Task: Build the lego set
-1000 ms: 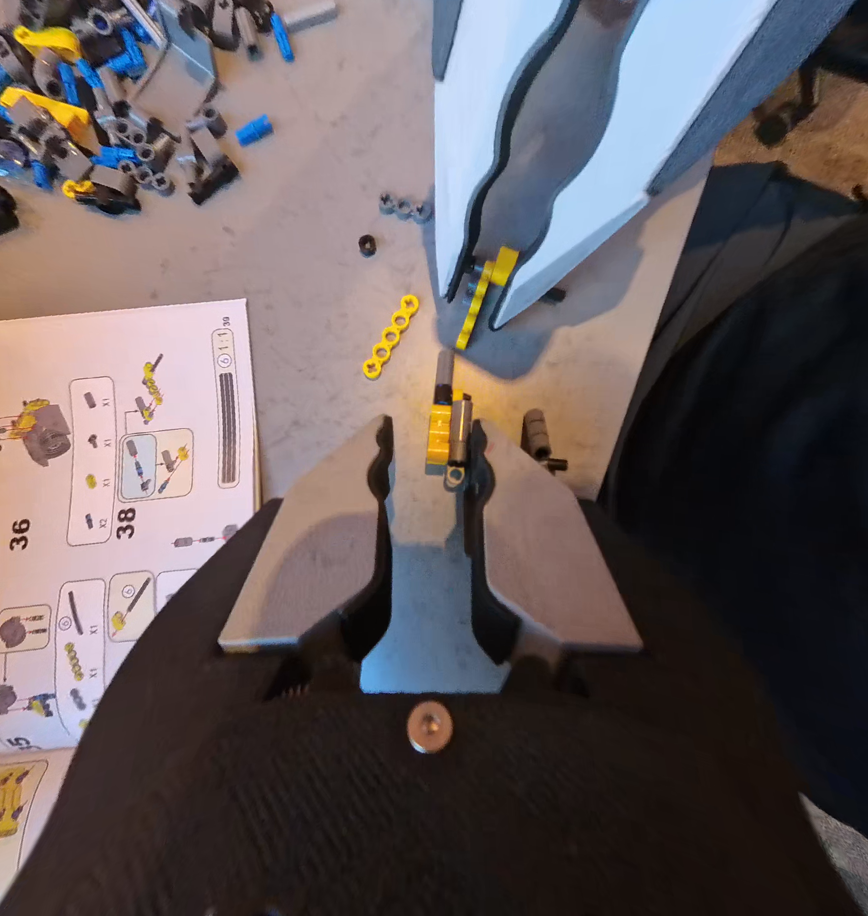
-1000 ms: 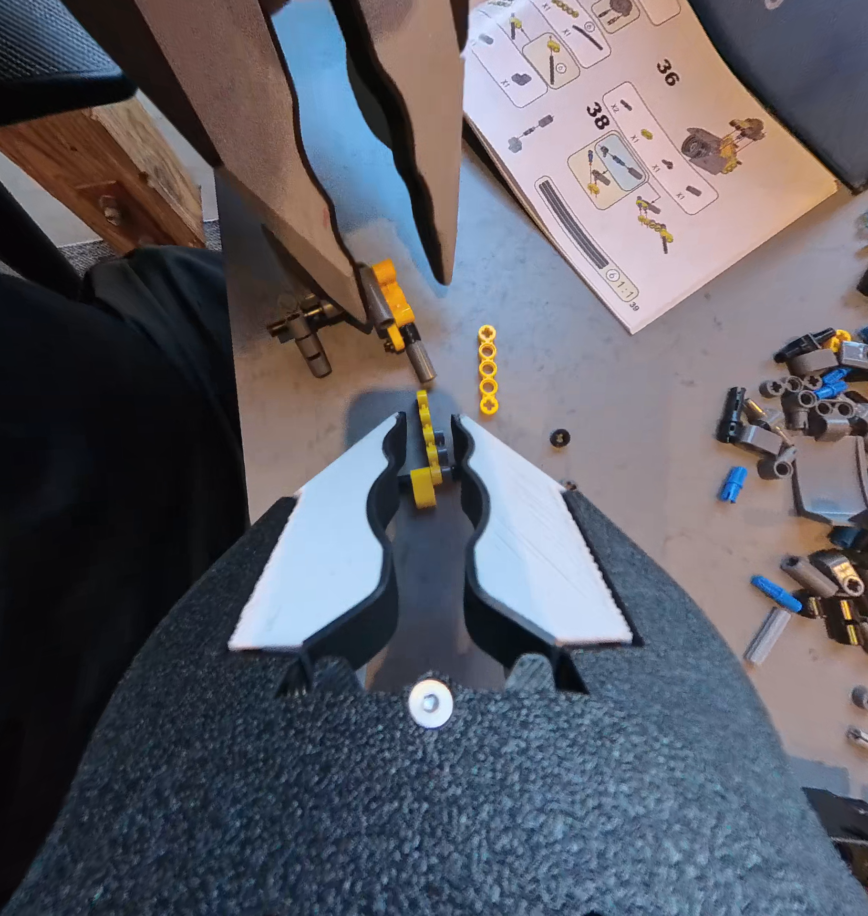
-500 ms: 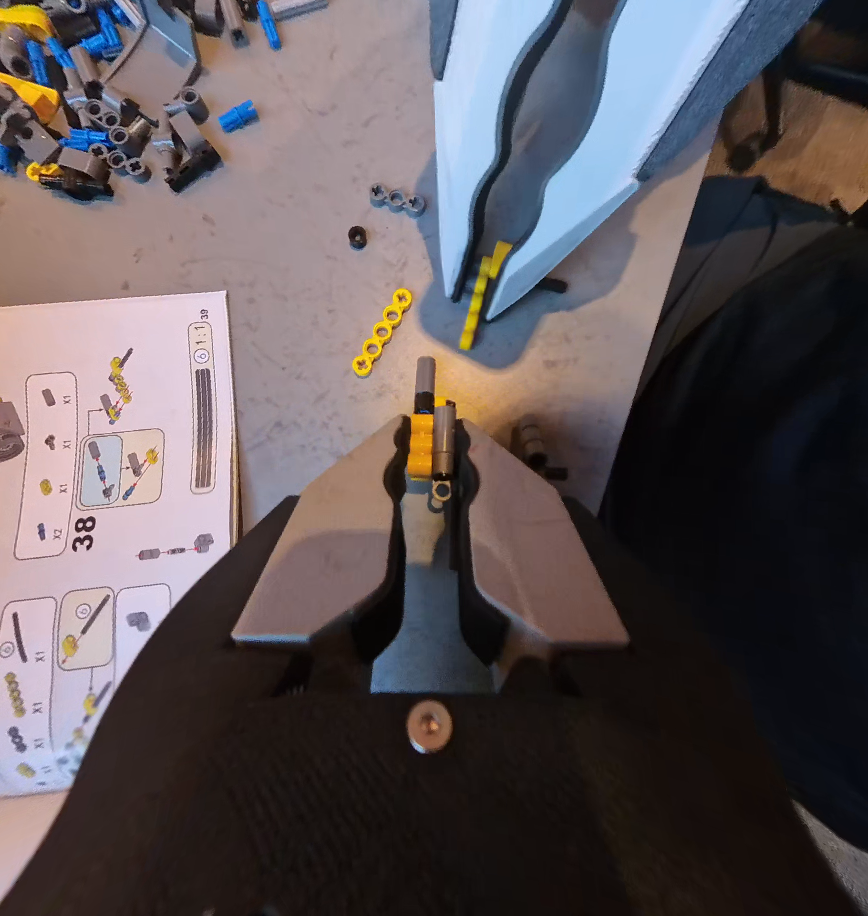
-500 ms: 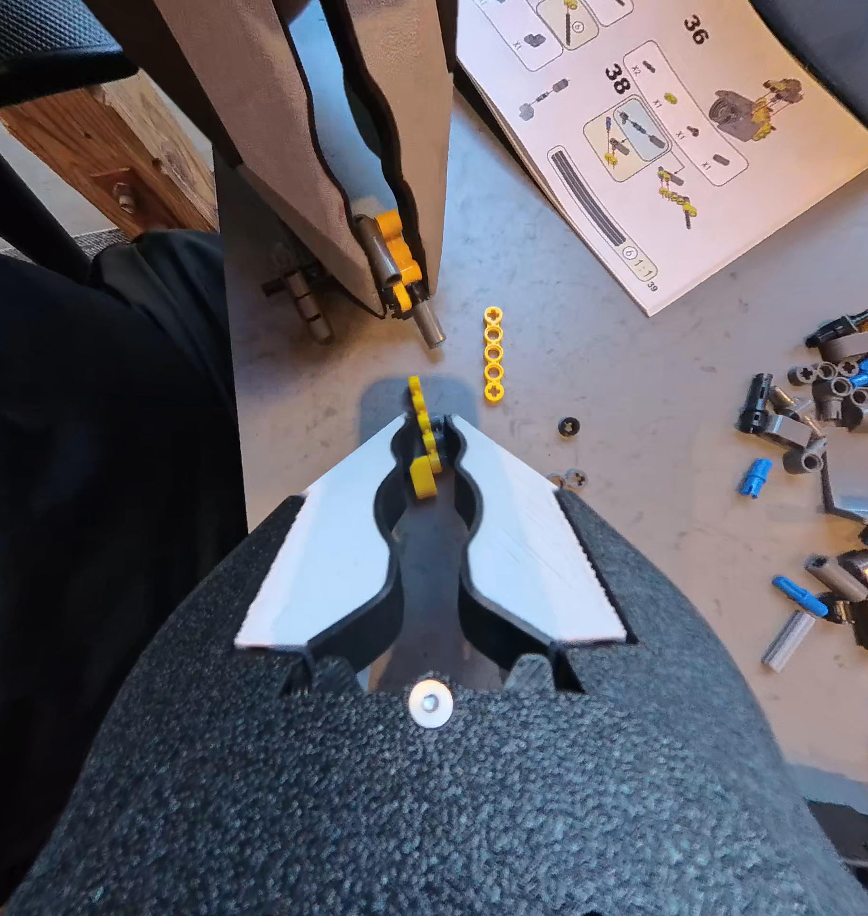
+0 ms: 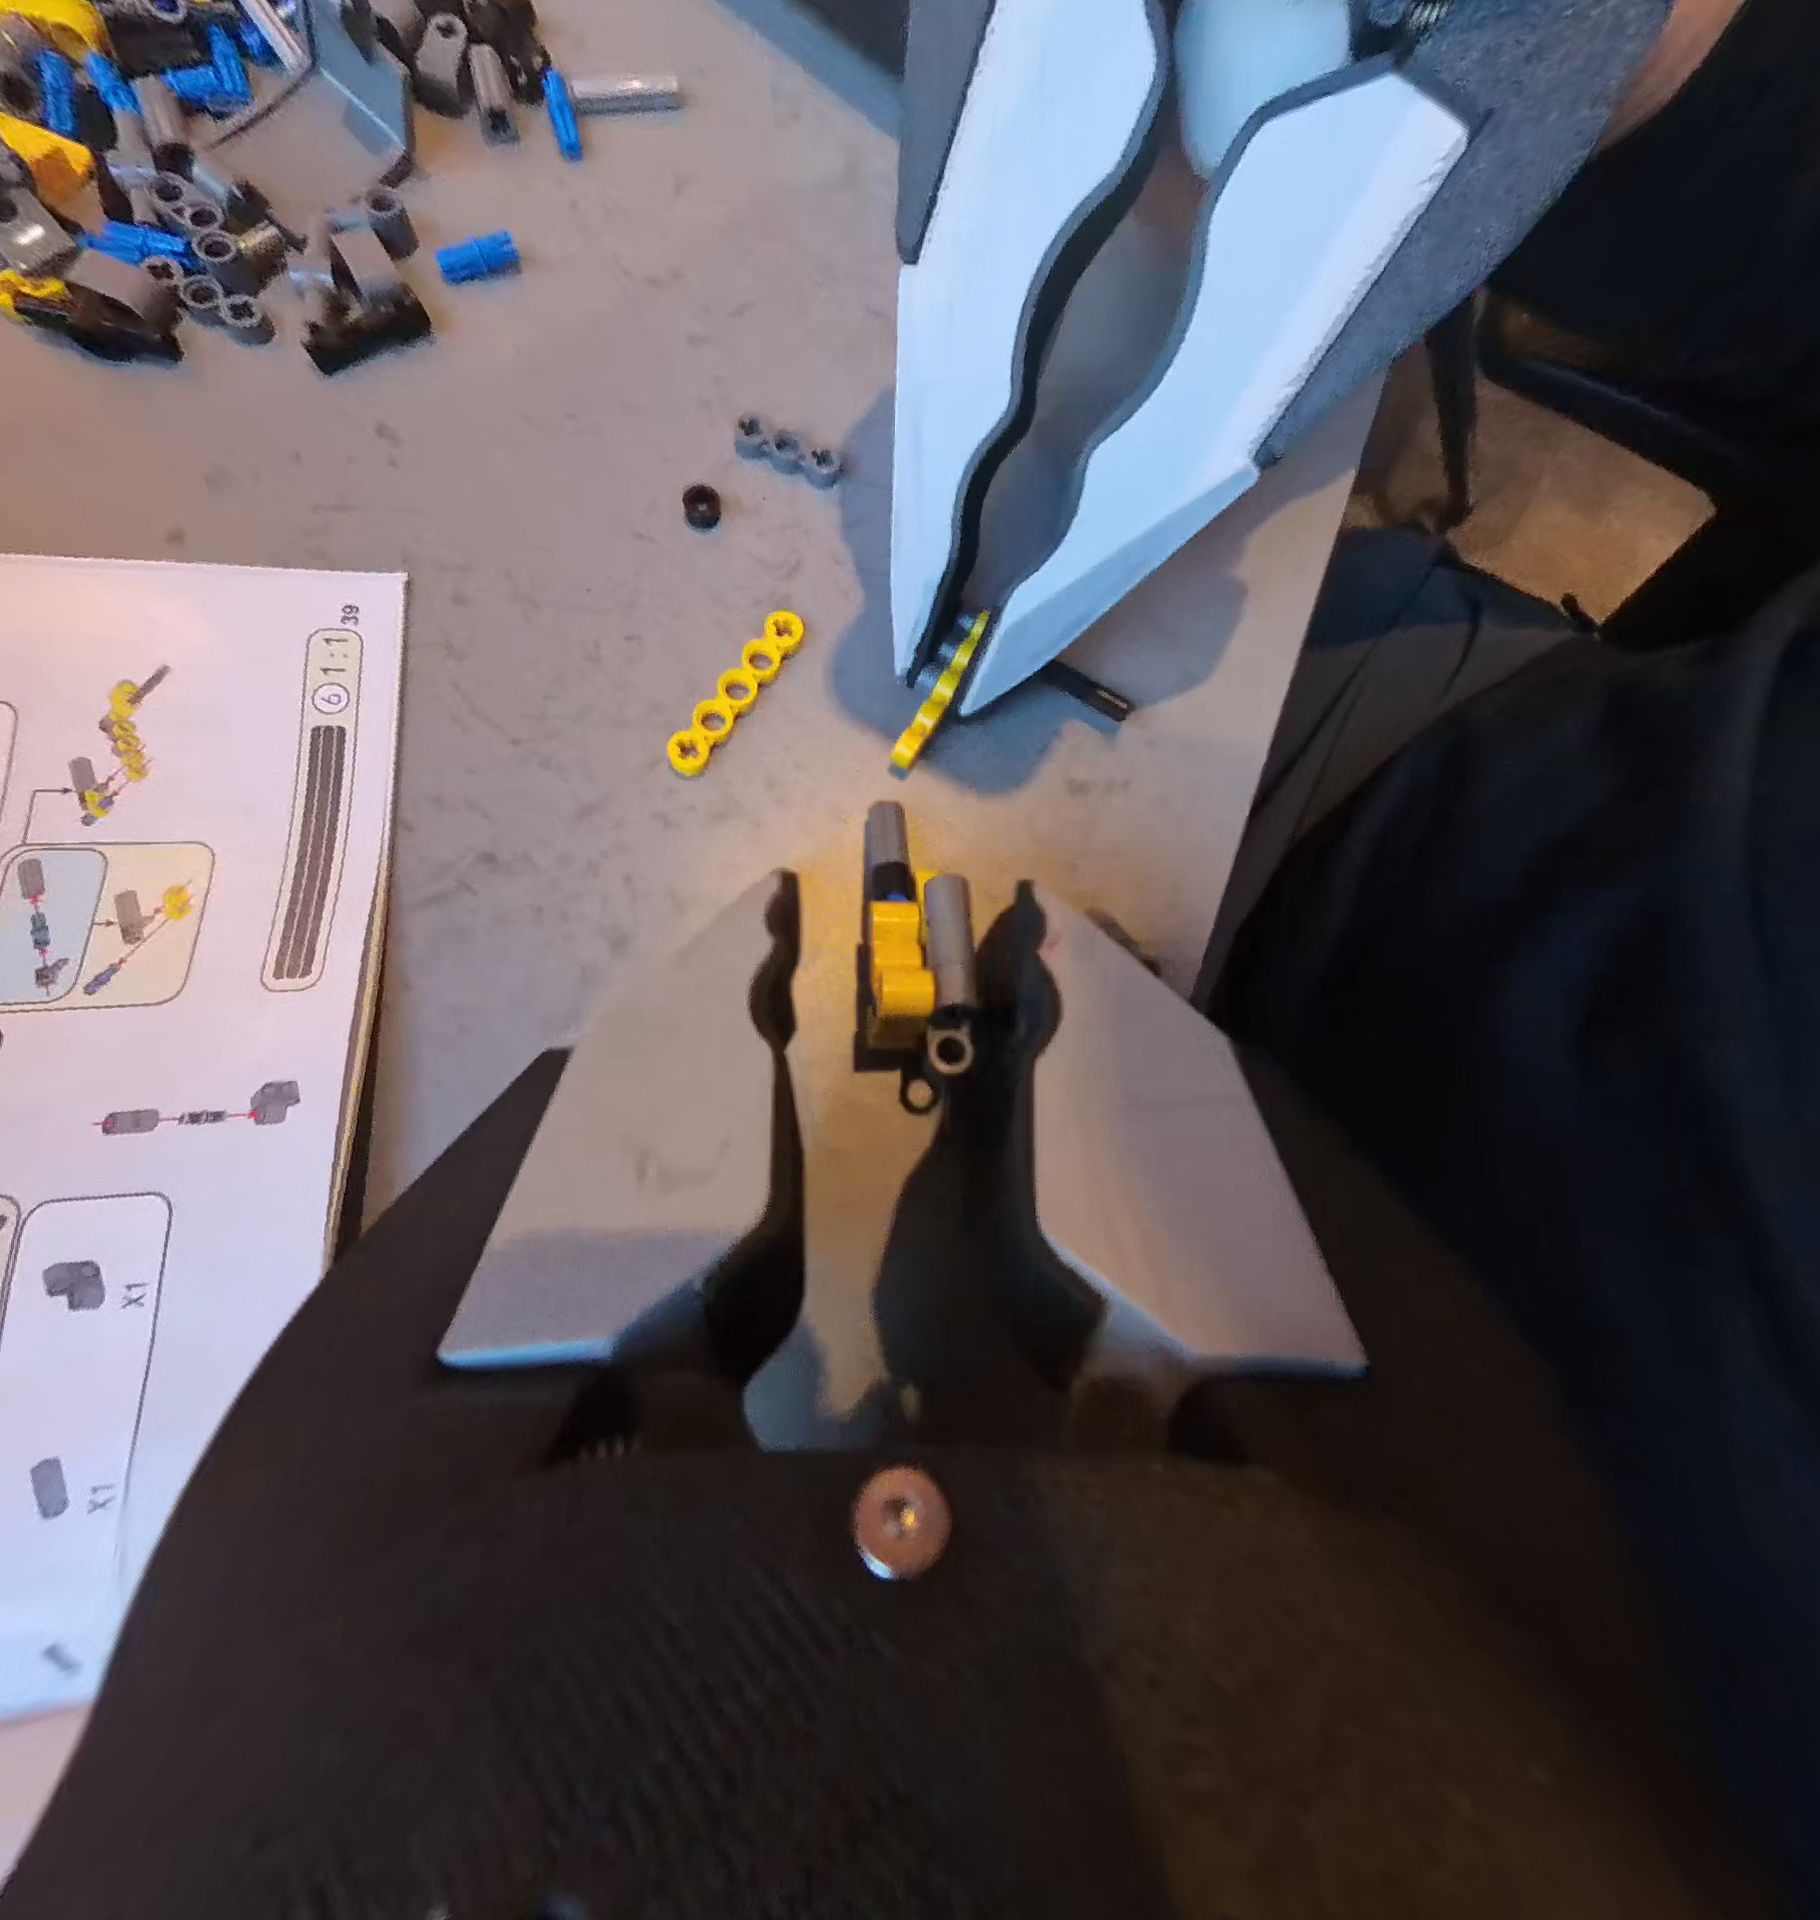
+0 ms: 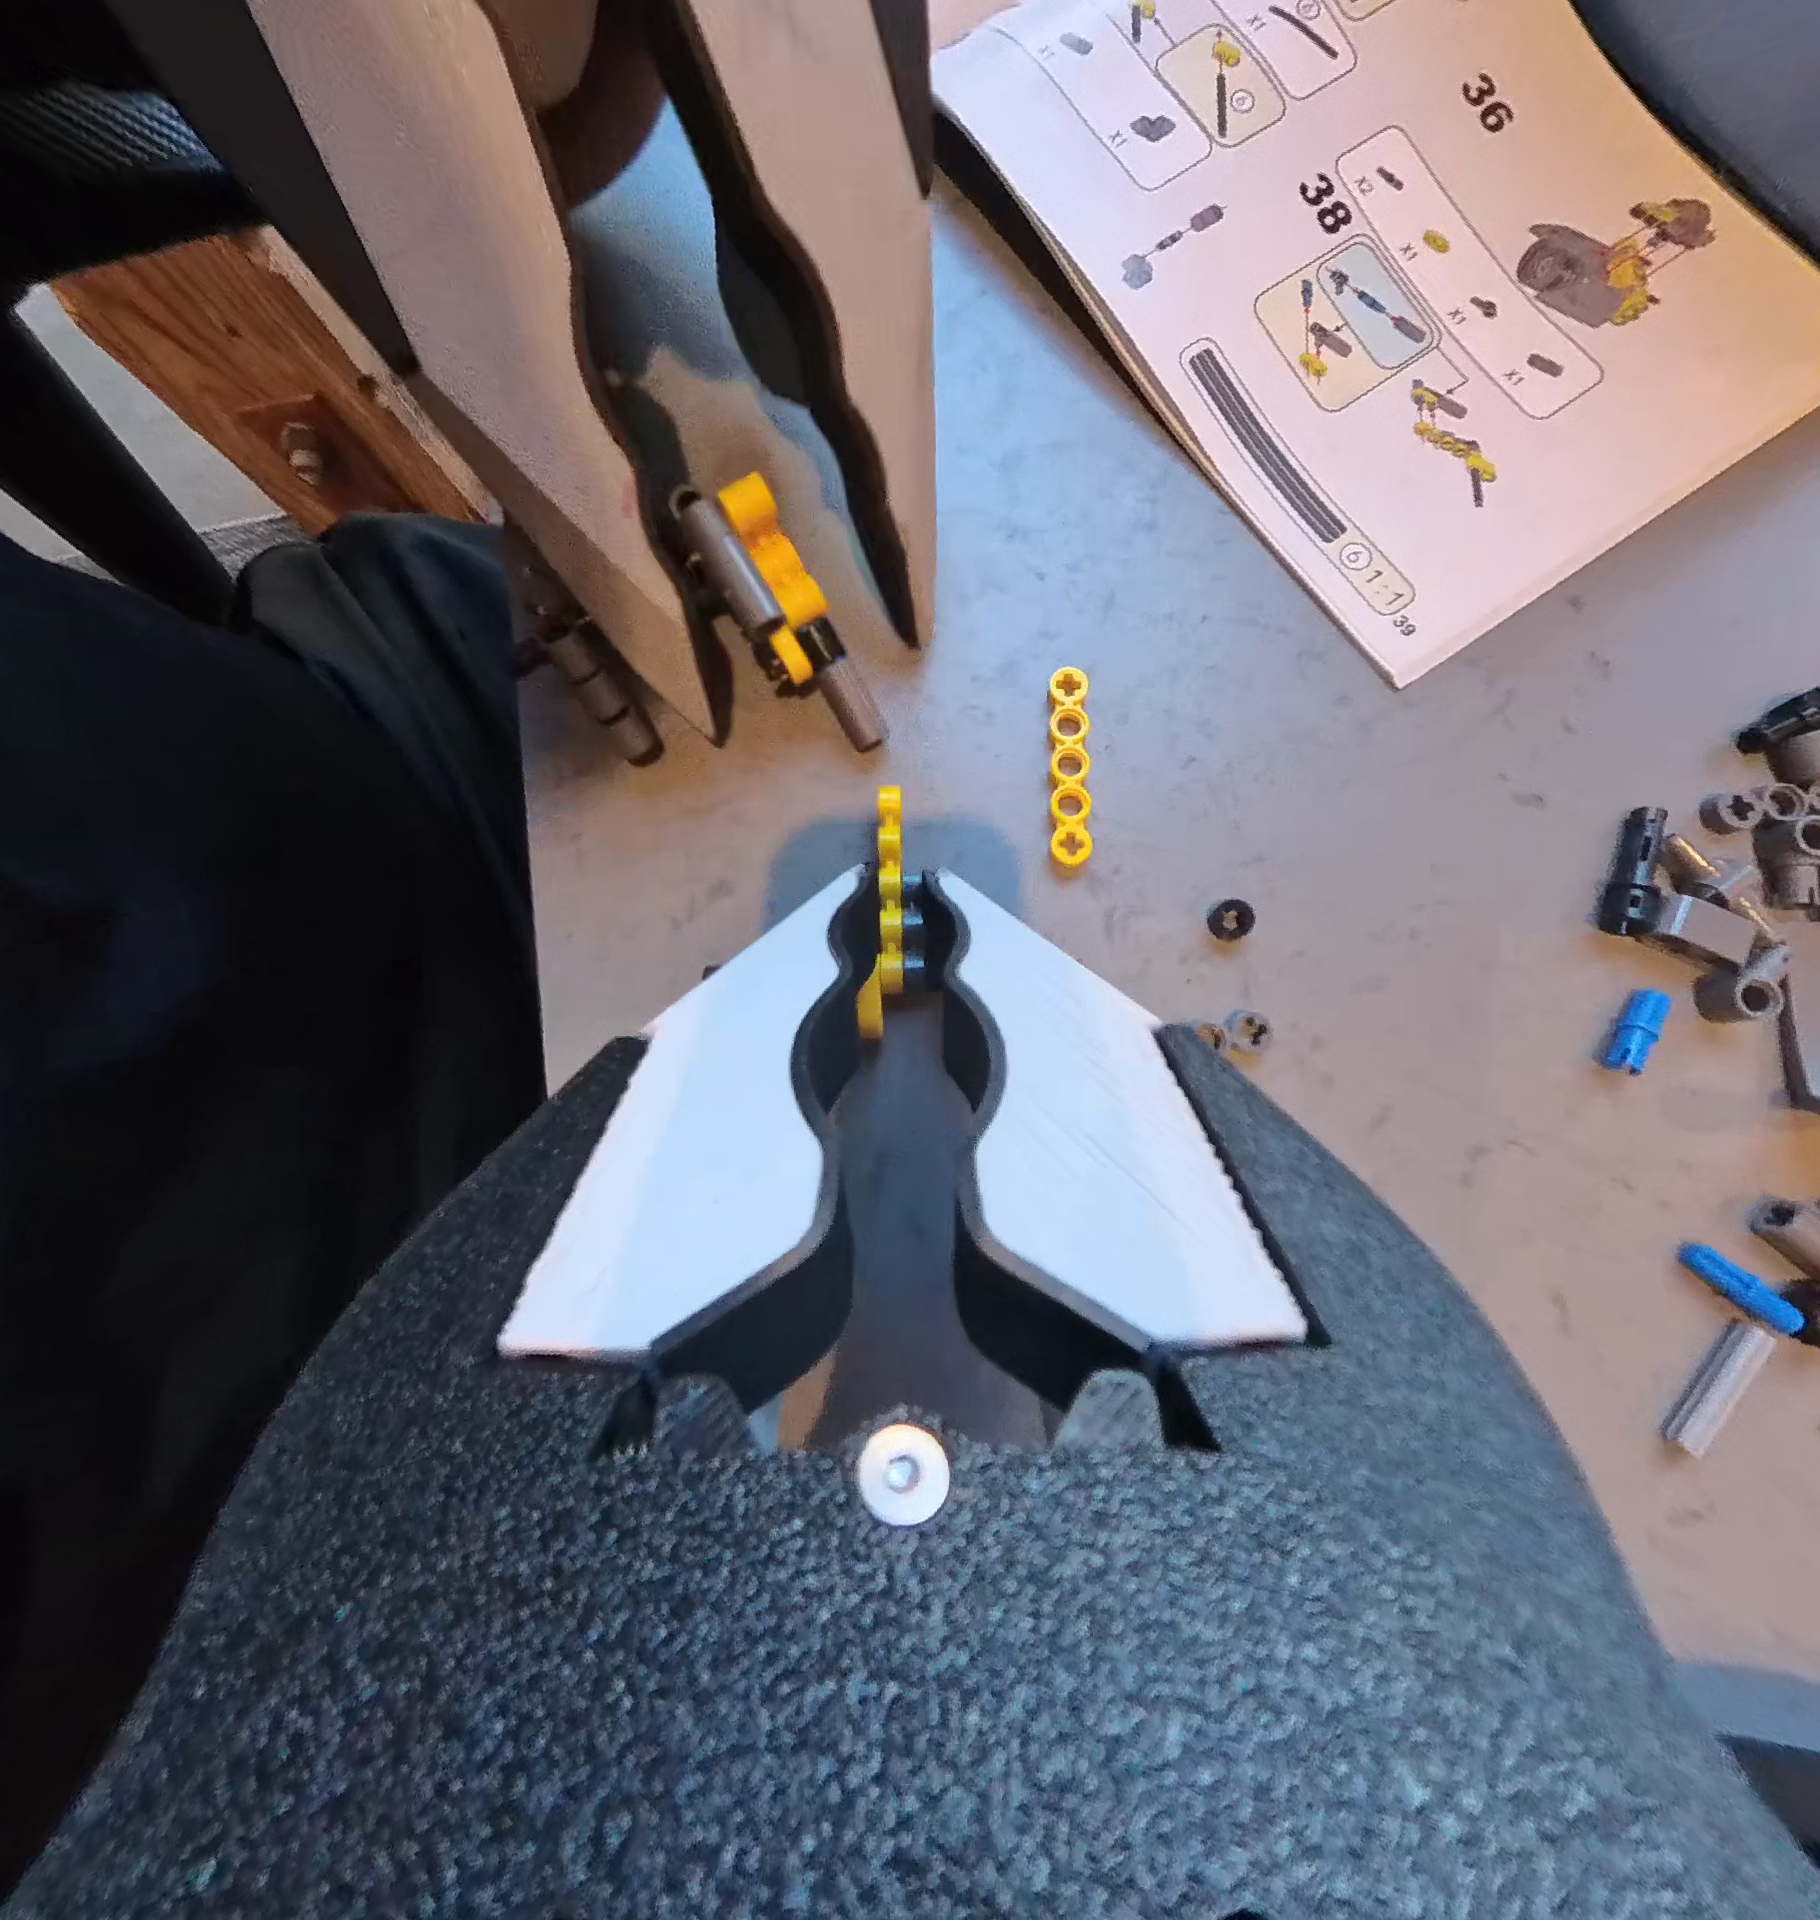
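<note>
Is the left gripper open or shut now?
Open. The left gripper has its fingers spread; the yellow and grey assembly sits between them, with a clear gap beside the left finger.

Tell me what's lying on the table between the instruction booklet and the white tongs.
A loose yellow five-hole beam lies between the booklet and the white tongs, flat on the table. The left wrist view shows it clearly.
</note>
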Tool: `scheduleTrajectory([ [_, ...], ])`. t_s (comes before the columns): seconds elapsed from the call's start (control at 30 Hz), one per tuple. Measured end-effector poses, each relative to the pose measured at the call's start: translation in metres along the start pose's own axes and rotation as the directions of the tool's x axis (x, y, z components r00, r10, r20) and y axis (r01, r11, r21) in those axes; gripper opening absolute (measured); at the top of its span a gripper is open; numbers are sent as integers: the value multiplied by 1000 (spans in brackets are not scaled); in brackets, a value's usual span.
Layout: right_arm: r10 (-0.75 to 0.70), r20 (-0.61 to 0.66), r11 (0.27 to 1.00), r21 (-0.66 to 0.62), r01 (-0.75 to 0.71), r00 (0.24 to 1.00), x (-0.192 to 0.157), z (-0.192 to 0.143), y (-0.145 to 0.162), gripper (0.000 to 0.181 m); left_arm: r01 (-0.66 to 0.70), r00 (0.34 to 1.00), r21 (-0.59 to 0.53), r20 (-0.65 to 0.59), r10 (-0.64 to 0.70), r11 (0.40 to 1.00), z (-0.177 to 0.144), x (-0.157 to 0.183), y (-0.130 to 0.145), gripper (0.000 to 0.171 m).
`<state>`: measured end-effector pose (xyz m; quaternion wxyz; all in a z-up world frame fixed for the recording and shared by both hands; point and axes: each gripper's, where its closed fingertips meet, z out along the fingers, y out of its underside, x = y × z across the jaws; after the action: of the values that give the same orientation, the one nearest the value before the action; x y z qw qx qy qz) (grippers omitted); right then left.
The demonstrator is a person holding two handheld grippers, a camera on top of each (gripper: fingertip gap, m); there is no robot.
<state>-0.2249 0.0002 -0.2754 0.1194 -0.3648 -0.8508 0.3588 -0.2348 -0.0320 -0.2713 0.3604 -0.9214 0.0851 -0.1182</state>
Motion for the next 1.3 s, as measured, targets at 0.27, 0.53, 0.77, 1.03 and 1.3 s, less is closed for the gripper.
scheduleTrajectory([
  [0.27,-81,17,997,9,81,997,-14,1,-1,8,-61,991,-74,118,70,995,-27,-12,7,49],
  [0.53,-146,35,988,52,144,989,-24,5,-11,8,-35,995,-73,92,42,997,-34,-9,4,45],
  [0.77,-290,-4,957,21,290,957,-21,7,-10,8,-85,996,-124,20,88,989,-15,-5,10,39],
  [1.03,-420,-44,907,-15,420,906,-12,1,-14,8,-65,996,-117,-71,57,991,-16,-4,-6,39],
  [1.3,-677,-344,708,-62,704,650,-12,-25,-33,8,-66,994,-85,-88,59,994,-10,-1,-6,36],
])
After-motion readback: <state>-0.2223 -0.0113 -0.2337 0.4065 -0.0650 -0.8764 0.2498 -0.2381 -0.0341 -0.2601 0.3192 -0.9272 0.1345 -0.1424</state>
